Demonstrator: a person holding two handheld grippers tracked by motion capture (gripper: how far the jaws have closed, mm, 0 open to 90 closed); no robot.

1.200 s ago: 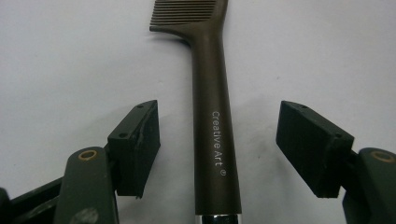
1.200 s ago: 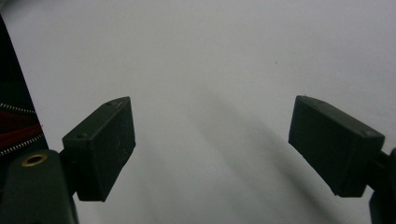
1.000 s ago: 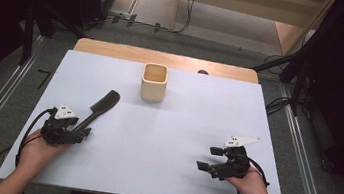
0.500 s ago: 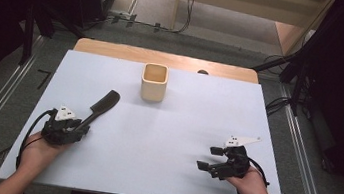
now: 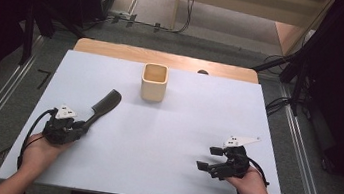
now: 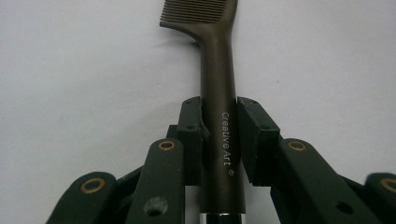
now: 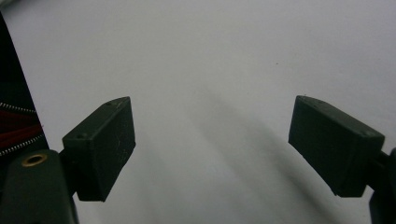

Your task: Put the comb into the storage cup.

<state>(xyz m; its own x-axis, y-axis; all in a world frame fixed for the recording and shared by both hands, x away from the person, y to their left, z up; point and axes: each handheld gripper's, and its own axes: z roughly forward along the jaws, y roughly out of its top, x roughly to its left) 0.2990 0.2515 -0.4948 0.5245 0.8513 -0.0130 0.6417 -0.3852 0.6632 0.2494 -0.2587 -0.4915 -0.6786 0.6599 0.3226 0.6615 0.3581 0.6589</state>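
The dark comb is being gripped by its handle between the narrowed jaws of the left gripper, with its toothed head being pointed away over the white table, toward the wooden cup. The right gripper is being held with jaws spread wide, nothing between them, above the table's right side.
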